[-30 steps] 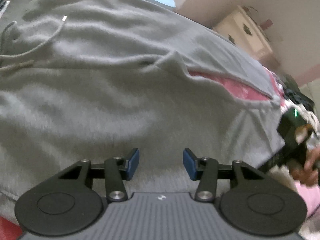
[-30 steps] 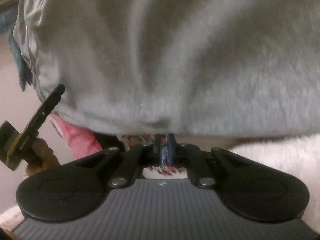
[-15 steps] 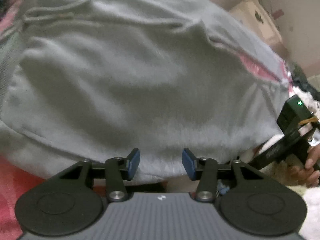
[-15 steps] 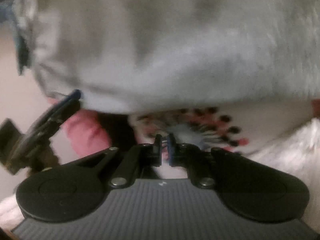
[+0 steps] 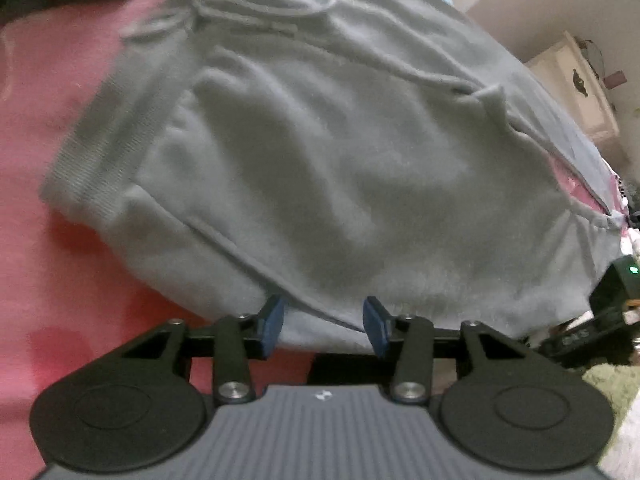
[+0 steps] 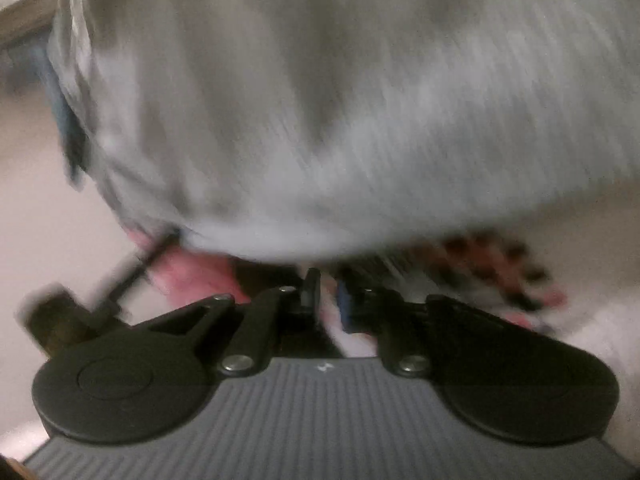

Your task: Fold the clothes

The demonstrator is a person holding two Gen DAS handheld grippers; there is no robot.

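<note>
The left tool (image 5: 323, 322) is closest to its camera, its blue-padded fingers (image 5: 273, 319) spread wide with nothing between them. They sit just at the near edge of a grey hoodie (image 5: 340, 152), where a seam runs down to the hem. The hoodie lies spread over a pink cover (image 5: 52, 208), which shows bare to the left and again through a gap in the folds at the right. Its ribbed cuff (image 5: 84, 168) rests on the pink at the left, and the drawstring (image 5: 280, 16) loops near the far end. At the right edge the right tool (image 5: 608, 312) shows a green light.

In the right wrist view, which is heavily blurred, the right tool's fingers (image 6: 311, 290) stand a narrow gap apart, holding nothing, just short of the hoodie's edge. The grey cloth fills the view above them. Below its edge lie a strip of the pink cover and a pale cloth with dark and red spots (image 6: 500, 268). The left tool shows as a dark blur at the left.

Farther off, a cream cabinet (image 5: 576, 92) stands against a pale wall (image 5: 592, 4) at the upper right.
</note>
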